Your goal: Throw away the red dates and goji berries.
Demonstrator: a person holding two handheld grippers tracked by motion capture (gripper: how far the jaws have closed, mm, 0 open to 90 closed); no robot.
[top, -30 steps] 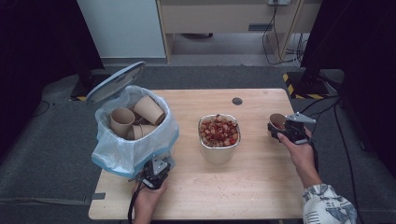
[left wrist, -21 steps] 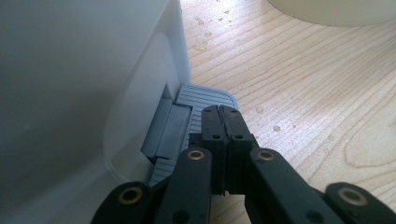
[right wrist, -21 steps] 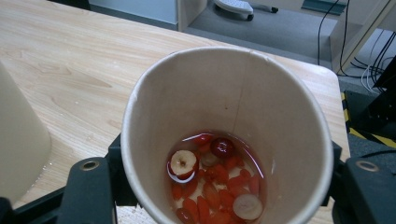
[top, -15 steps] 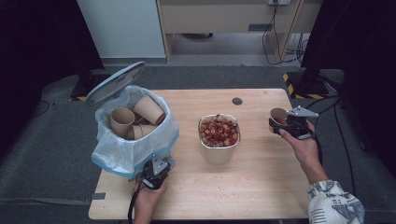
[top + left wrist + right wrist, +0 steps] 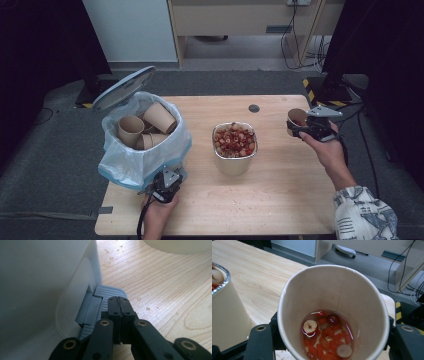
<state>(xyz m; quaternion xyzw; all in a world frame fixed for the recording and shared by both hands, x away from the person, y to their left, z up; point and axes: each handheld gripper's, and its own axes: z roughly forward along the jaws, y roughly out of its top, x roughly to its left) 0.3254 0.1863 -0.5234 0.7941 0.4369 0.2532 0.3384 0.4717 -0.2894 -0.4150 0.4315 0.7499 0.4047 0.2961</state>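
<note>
My right gripper (image 5: 301, 129) is shut on a brown paper cup (image 5: 296, 120) held above the table's right side. In the right gripper view the paper cup (image 5: 334, 312) sits between the jaws, with red fruit pieces (image 5: 325, 338) in liquid at its bottom. A metal bowl (image 5: 234, 148) heaped with red and pale fruit stands mid-table. At the front left my left gripper (image 5: 165, 183) is shut, its tips (image 5: 118, 300) pressing on the grey pedal (image 5: 100, 305) of a white bin (image 5: 142, 145). The bin's lid (image 5: 122, 88) stands raised, and several used paper cups (image 5: 145, 127) lie inside.
Drops of liquid (image 5: 139, 299) speckle the wood near the pedal. A small dark round hole (image 5: 254, 108) is at the table's back edge. Cables (image 5: 300, 35) and dark stands crowd the floor behind; a cabinet (image 5: 240, 20) stands beyond.
My right gripper has lifted the paper cup and carried it slightly back from the table's right edge. The left gripper has stayed on the pedal.
</note>
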